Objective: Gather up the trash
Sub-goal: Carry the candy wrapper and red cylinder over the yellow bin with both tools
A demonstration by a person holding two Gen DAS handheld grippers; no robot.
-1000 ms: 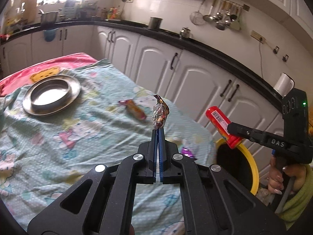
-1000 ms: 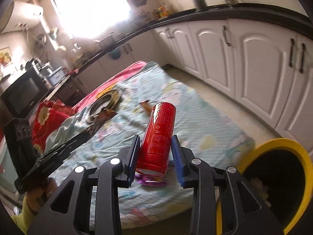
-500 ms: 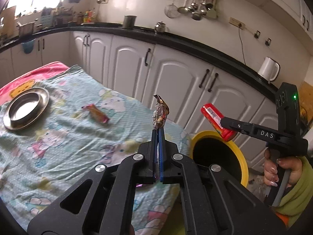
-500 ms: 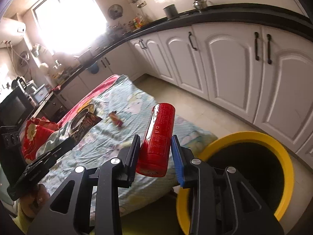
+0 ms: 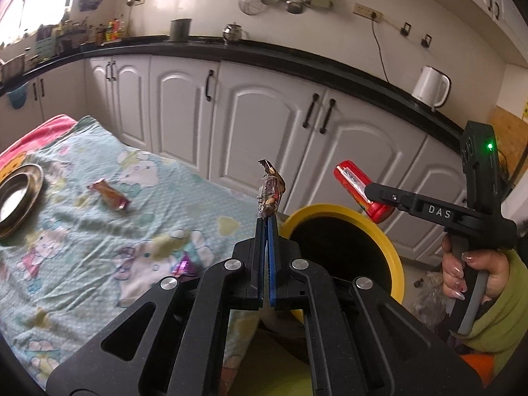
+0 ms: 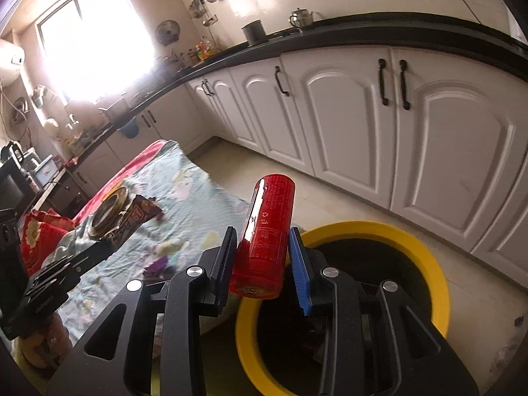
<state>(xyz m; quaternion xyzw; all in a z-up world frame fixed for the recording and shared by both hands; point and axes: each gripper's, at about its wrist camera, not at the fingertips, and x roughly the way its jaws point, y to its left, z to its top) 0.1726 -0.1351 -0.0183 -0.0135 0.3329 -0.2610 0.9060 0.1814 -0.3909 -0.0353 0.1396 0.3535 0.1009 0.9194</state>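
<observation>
My left gripper (image 5: 266,222) is shut on a brown snack wrapper (image 5: 270,193) that sticks up from its tips, at the left rim of the yellow-rimmed bin (image 5: 389,250). My right gripper (image 6: 264,247) is shut on a red can (image 6: 265,234), held upright over the near rim of the same bin (image 6: 432,264). In the left wrist view the can (image 5: 358,189) hangs above the bin's far side. On the table's cartoon cloth lie an orange wrapper (image 5: 110,194) and a purple wrapper (image 5: 183,264).
A steel plate (image 5: 18,198) sits at the table's left end. White cabinets (image 5: 264,122) under a black counter run close behind the bin. A white kettle (image 5: 430,87) stands on the counter. A person's hand in a green sleeve (image 5: 475,270) holds the right gripper.
Both grippers have swung right, away from the table's middle and over to the bin. The bin now fills more of both views. Wrapper and can stay gripped.
</observation>
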